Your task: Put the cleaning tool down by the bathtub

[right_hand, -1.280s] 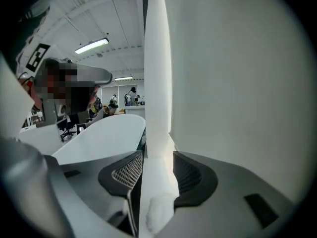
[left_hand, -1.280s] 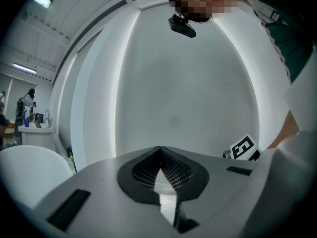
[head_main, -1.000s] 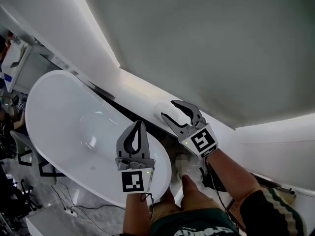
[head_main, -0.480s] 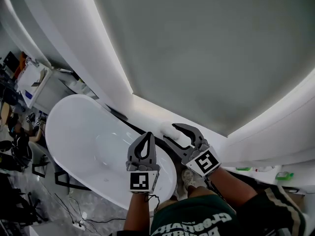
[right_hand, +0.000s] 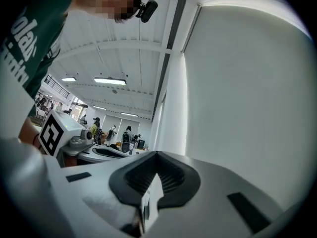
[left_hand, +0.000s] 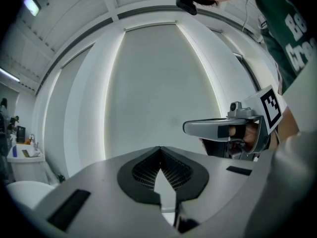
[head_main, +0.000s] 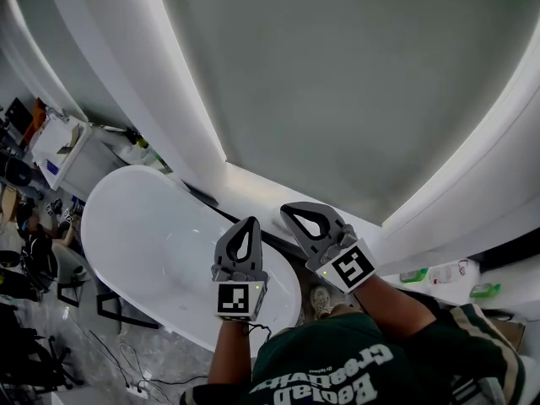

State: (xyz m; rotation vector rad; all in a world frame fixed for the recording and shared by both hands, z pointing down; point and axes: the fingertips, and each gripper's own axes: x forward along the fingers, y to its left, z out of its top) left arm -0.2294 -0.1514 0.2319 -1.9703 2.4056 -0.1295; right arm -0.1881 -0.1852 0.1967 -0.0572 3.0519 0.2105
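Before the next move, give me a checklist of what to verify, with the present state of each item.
1. Left tool empty: ok, jaws together with nothing between them.
2. Right tool empty: ok, jaws closing together with nothing between them.
3. Cleaning tool lying by the bathtub: cannot tell, it shows in no view.
4. Tools apart from each other: ok, a gap shows between them in the head view.
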